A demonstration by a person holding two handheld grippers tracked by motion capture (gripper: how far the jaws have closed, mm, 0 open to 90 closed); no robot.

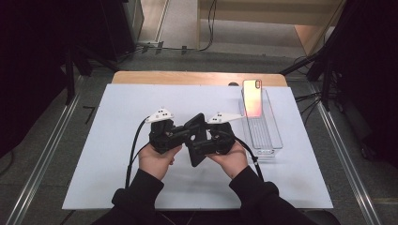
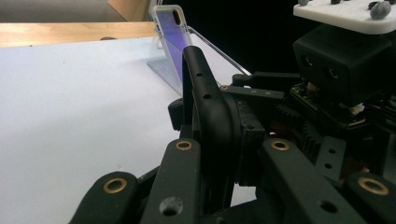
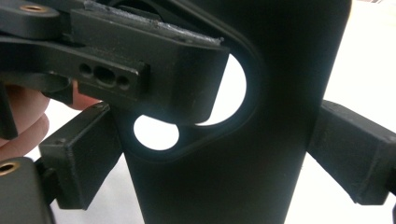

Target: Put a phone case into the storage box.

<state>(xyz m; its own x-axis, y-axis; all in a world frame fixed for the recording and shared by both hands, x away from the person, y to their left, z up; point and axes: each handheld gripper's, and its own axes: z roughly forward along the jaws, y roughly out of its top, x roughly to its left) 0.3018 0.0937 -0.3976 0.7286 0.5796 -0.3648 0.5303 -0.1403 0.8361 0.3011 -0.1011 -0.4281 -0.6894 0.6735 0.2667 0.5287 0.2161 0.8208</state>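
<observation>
Over the middle of the white table (image 1: 117,140), I've got a black phone case (image 1: 195,139) between both grippers. My left gripper (image 1: 184,133) is clamped on its edge, the jaws pinched through the camera cutout in the right gripper view. My right gripper (image 1: 199,146) straddles the case across its width, its jaws standing at either side; whether the pads actually press I cannot tell. Off to the right, a phone (image 1: 252,97) leans in a clear tray (image 1: 270,136), well apart from my hands.
</observation>
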